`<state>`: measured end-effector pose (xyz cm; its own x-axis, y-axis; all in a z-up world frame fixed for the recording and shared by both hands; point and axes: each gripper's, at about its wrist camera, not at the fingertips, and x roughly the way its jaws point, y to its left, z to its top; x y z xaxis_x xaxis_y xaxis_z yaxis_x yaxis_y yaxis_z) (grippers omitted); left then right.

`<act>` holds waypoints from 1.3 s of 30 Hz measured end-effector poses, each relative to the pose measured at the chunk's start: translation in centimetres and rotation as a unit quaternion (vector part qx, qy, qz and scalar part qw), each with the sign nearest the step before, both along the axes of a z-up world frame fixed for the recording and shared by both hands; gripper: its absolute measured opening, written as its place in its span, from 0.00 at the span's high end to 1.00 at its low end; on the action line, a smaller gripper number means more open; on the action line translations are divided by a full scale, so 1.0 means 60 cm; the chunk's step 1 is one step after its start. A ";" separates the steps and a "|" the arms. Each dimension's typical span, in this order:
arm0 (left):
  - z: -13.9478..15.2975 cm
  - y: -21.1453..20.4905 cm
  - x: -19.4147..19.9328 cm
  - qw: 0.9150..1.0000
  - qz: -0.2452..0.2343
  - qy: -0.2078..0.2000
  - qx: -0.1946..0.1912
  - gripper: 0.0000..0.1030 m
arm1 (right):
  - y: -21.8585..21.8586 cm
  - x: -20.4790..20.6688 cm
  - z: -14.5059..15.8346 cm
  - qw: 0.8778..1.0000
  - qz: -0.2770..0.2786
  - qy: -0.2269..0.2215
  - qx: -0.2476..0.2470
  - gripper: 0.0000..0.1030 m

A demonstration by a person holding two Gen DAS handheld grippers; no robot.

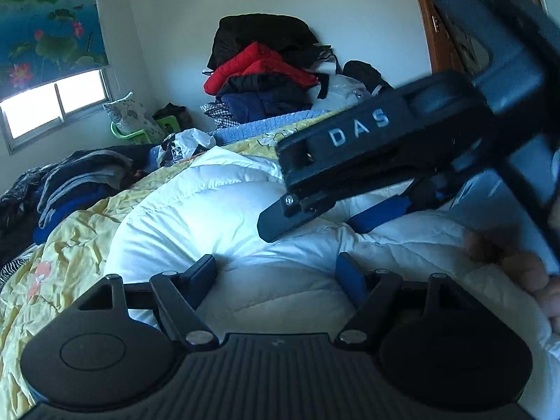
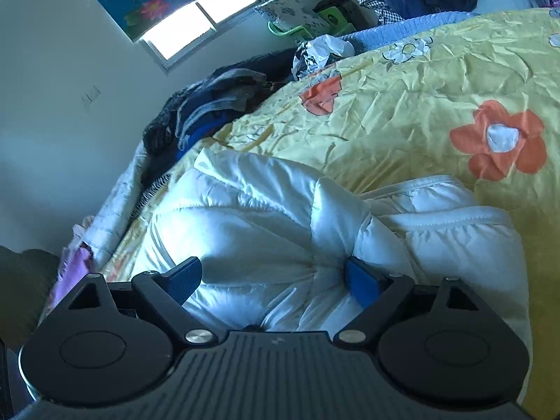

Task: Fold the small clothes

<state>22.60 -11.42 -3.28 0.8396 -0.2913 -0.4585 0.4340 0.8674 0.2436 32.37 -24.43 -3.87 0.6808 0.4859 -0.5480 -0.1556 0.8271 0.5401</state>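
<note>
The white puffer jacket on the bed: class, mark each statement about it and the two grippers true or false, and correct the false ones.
1. The white puffer jacket lies on a yellow floral quilt. True.
2. The right gripper has its fingers spread either side of bunched jacket fabric. True.
3. The left gripper is clamped shut on a red coat. False: it is open over the white jacket; the red coat sits in a pile by the wall.
4. The window blind is plain grey. False: it shows lotus flowers.
</note>
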 end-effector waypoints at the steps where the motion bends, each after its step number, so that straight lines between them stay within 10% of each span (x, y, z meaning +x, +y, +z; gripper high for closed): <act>1: -0.001 0.000 -0.004 1.000 -0.001 -0.005 0.003 0.27 | 0.006 -0.007 0.006 1.000 -0.005 0.001 -0.007 0.14; 10: 0.003 0.005 -0.026 1.000 0.015 -0.016 0.001 0.24 | -0.025 -0.155 0.079 0.996 -0.048 -0.080 -0.014 0.04; 28: 0.038 0.025 -0.054 0.999 0.052 -0.013 -0.002 0.16 | -0.026 -0.163 0.031 0.995 -0.031 0.005 0.093 0.02; 39: 0.088 0.260 -0.195 0.984 0.160 -0.035 -0.067 0.15 | -0.133 -0.303 0.077 0.995 -0.050 -0.011 0.080 0.01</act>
